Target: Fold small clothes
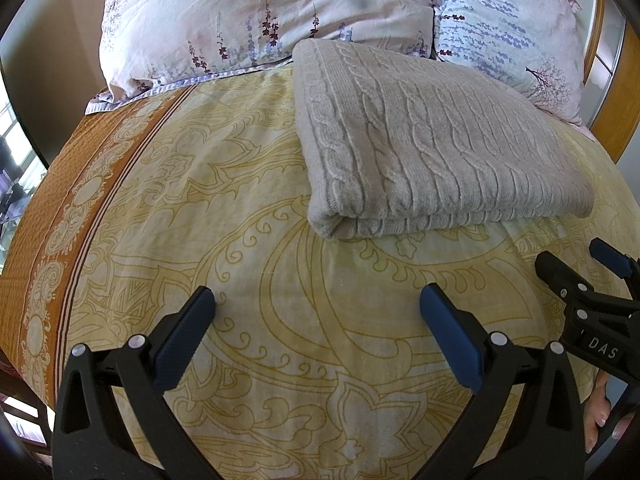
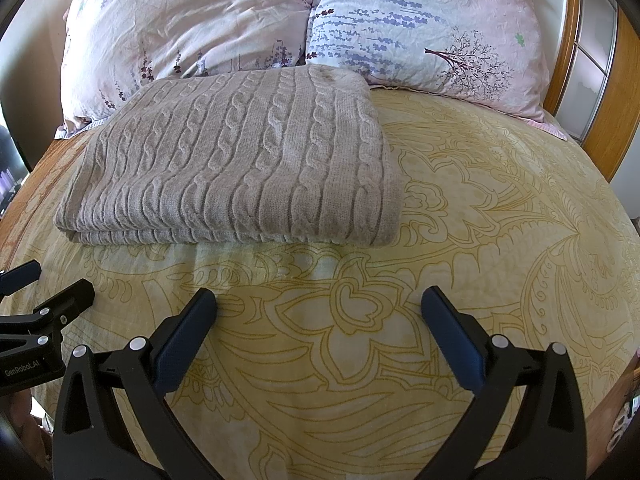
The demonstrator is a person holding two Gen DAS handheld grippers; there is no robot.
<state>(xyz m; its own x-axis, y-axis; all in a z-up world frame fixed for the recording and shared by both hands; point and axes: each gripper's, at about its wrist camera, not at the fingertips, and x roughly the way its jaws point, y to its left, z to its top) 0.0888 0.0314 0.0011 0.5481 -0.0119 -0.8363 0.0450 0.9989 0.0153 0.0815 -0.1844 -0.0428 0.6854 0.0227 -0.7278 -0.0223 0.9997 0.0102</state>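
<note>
The left tongs (image 1: 318, 310) and right tongs (image 2: 319, 312) both gape wide with nothing between their fingers, held side by side above the yellow patterned bedspread (image 2: 460, 240). Ahead of both, apart from them, a folded beige cable-knit sweater (image 2: 240, 160) lies flat, its far edge against two floral pillows (image 2: 420, 28).

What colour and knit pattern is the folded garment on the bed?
Beige-grey cable knit, with raised braided ribs; clearest in the right wrist view.

Bright daylight, soft shadows, fisheye-bent edges
</note>
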